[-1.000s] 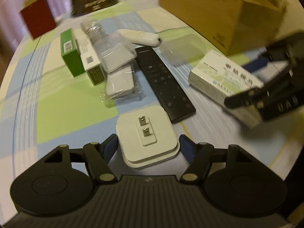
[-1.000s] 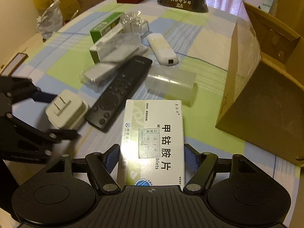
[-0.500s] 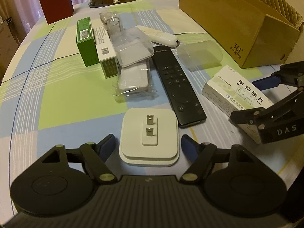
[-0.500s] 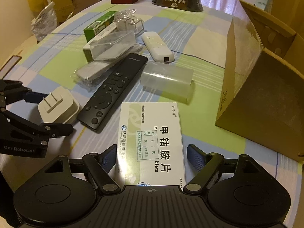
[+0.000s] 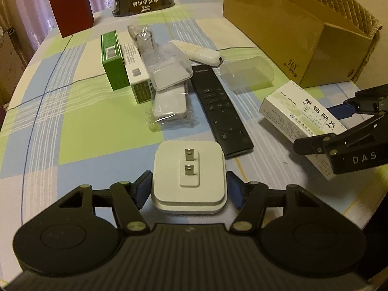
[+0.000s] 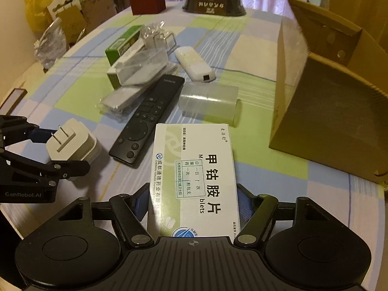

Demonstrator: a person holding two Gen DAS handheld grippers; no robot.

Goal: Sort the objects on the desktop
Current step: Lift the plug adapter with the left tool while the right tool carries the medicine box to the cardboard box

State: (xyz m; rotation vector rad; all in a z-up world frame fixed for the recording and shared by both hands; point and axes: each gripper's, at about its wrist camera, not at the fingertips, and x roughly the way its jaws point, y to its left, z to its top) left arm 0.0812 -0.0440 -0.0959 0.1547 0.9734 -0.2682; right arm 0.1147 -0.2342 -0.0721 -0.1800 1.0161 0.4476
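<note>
**Both jaws closing in on their picks**

My left gripper (image 5: 189, 186) now pinches the white plug adapter (image 5: 189, 174), jaws tighter than a second ago; my right gripper (image 6: 191, 201) clamps the medicine box (image 6: 194, 174). Both rest on the bench (image 5: 60, 131), ready to lift. Only the right view shows the cardboard box (image 6: 327, 111) interior.

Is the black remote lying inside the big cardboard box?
No, the black remote lies on the checked tablecloth, outside the cardboard box.
</note>
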